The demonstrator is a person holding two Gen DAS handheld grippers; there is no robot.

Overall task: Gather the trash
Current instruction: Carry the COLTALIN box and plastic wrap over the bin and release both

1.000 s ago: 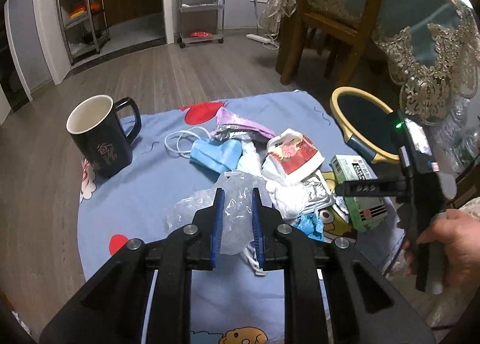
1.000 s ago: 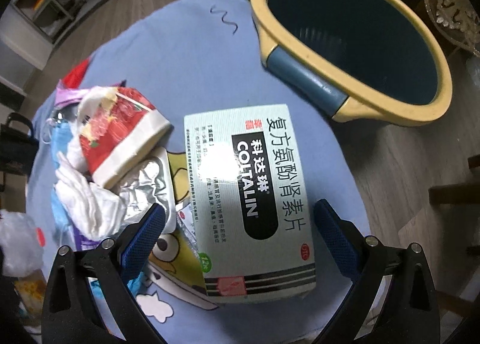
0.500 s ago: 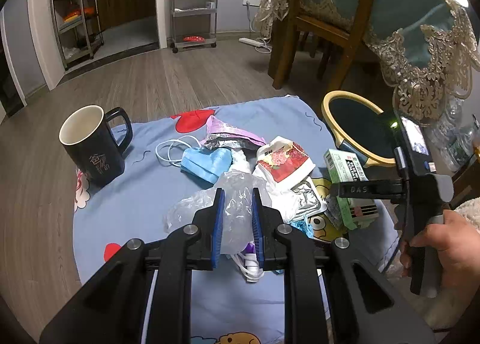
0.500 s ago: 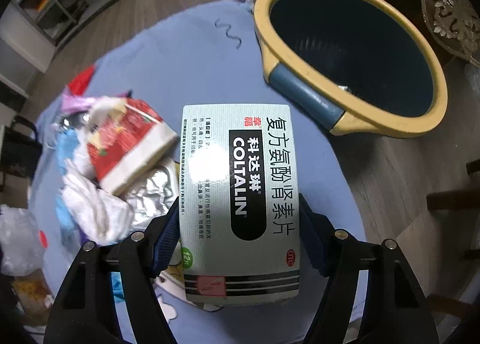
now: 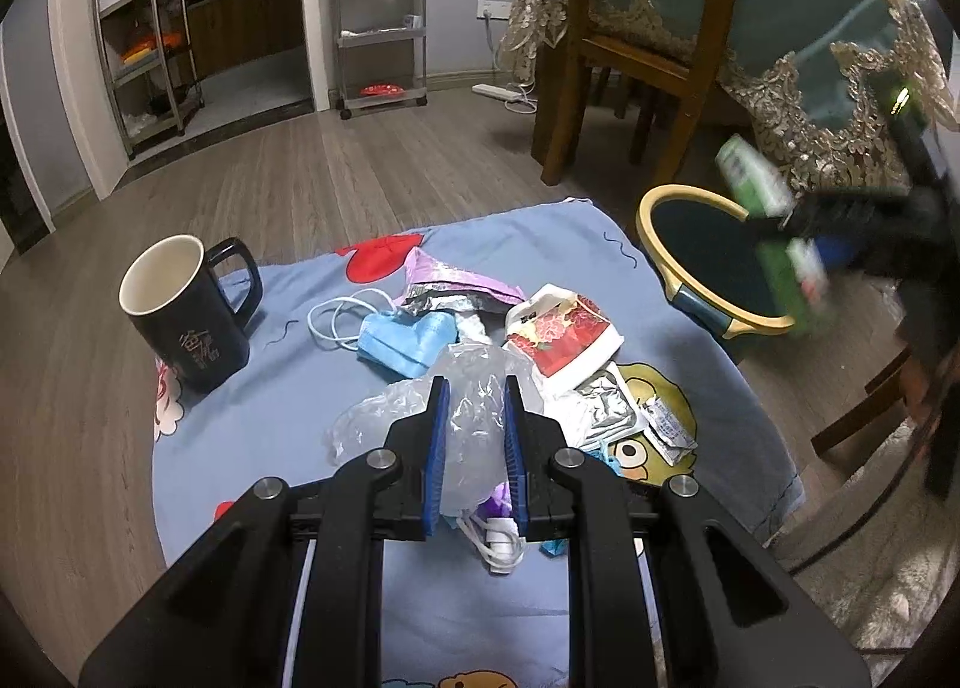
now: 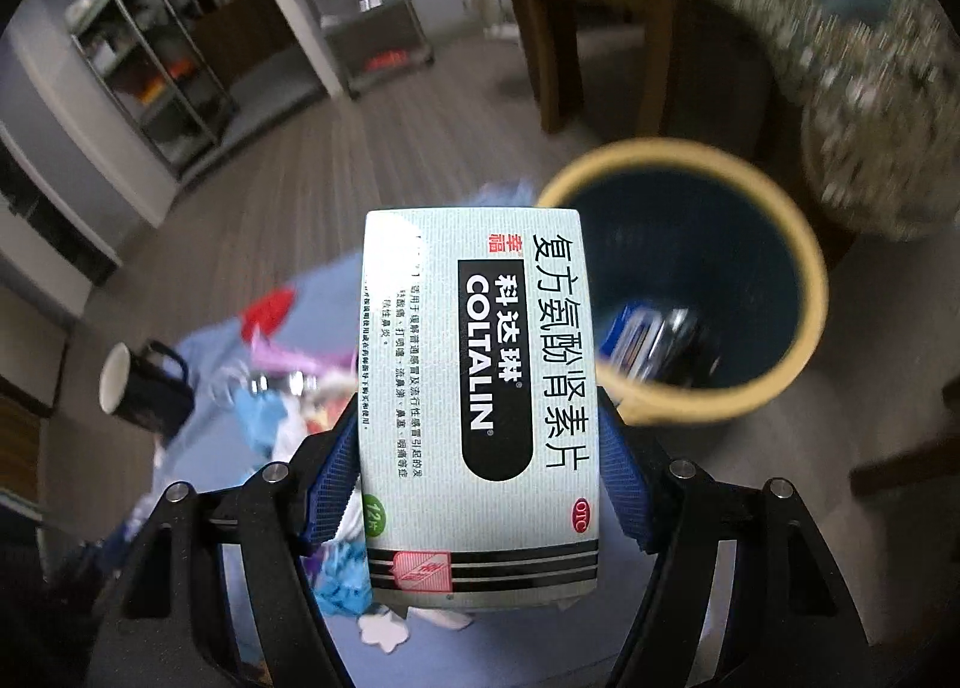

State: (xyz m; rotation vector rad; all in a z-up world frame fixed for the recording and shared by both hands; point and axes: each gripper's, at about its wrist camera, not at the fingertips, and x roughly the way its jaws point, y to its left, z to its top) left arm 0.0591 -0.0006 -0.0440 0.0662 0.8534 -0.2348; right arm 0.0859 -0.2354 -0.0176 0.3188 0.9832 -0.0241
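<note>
Low table under a blue cartoon-print cloth (image 5: 288,418), trash heaped at its middle; round bin (image 6: 807,292) with yellow rim and dark blue inside stands on the floor just beside the table's right edge, already holding some blurred blue-and-white packaging.

Right gripper (image 6: 480,472) clamped across the width of the medicine box (image 6: 480,406), pads pressing both long sides; box is off the table, in the air near the bin's rim, partly over it in the left wrist view. Left gripper (image 5: 474,424) narrow, pinching a crumpled clear plastic bag (image 5: 474,406) above the heap.

Step in hand, as I judge it: carry the box to the bin and drop it. To do it well: bring the box fully over the dark opening before letting go, not over the rim; tip its far end downward so it slides in lengthwise; release low enough that it cannot bounce out; keep the left grip closed so the bag does not fall back.

Black mug (image 5: 192,322) at the table's left, a gold mark on it, unreadable; not trash, I think.

Box reads "COLTALIN", "科达琳", "复方氨酚肾素片", a red "OTC" oval, "12片" in a green disc.
</note>
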